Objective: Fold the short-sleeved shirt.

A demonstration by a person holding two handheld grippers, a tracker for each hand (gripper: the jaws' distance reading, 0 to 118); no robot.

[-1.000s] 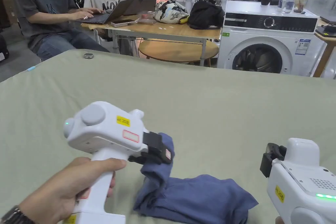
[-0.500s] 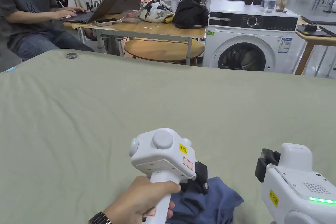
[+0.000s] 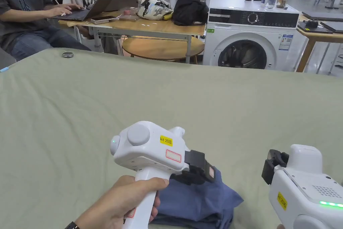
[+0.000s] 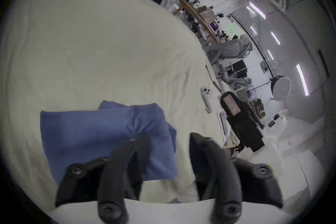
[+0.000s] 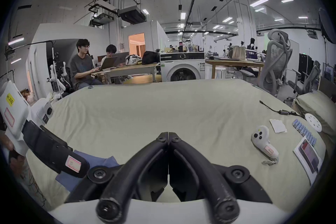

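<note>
The folded blue shirt (image 3: 201, 203) lies on the green sheet (image 3: 167, 99) at the bottom centre of the head view. The left gripper (image 4: 168, 138) hangs over its right edge with its jaws spread apart, pinching nothing. At the lower right of the head view the right gripper (image 5: 168, 134) sits beside the shirt, its jaws pressed together on nothing.
</note>
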